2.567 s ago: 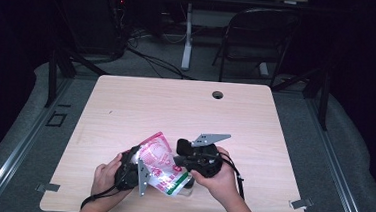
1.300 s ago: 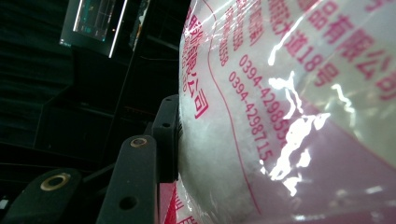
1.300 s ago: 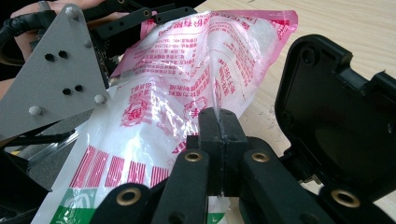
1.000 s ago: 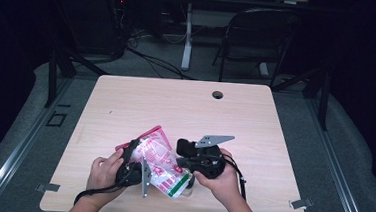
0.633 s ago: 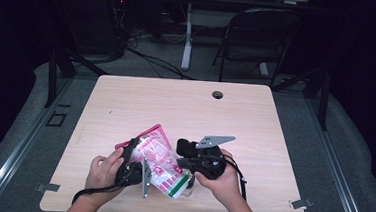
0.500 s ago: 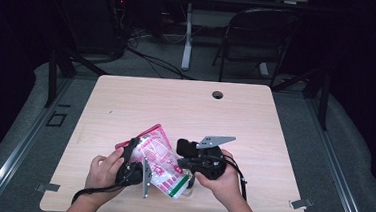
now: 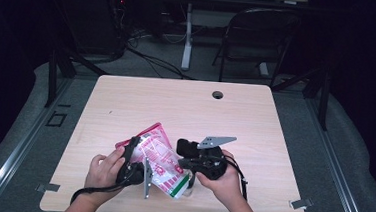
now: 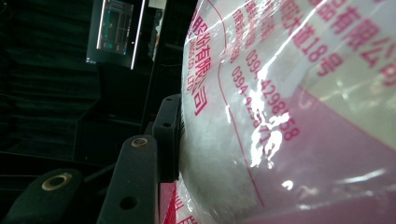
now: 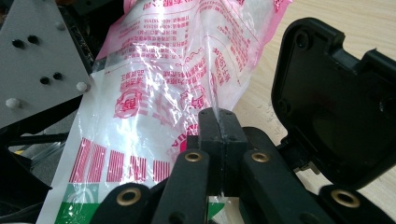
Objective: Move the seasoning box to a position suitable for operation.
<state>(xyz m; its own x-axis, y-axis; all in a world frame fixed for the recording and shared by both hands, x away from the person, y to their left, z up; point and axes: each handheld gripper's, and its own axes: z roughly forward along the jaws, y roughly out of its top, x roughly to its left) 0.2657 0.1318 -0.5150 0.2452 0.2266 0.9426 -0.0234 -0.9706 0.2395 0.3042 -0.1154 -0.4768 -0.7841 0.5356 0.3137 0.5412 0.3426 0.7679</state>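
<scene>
A plastic bag printed in pink and red, with a green band at its lower end, is held up just above the table's front edge between both grippers. My left gripper is shut on the bag's bulky body. In the left gripper view one black finger presses into the bulging bag, and the other finger is hidden behind it. My right gripper comes in from the right. Its jaws are shut tight on a thin fold of the bag's film.
The light wooden table has a round cable hole near its far edge. A folding chair and a desk leg stand on the floor behind. The left gripper's grey plate stands close to the bag.
Since the earliest frame the bag's top has swung left and the left hand has shifted up along it. Over the last second nothing has visibly moved.
</scene>
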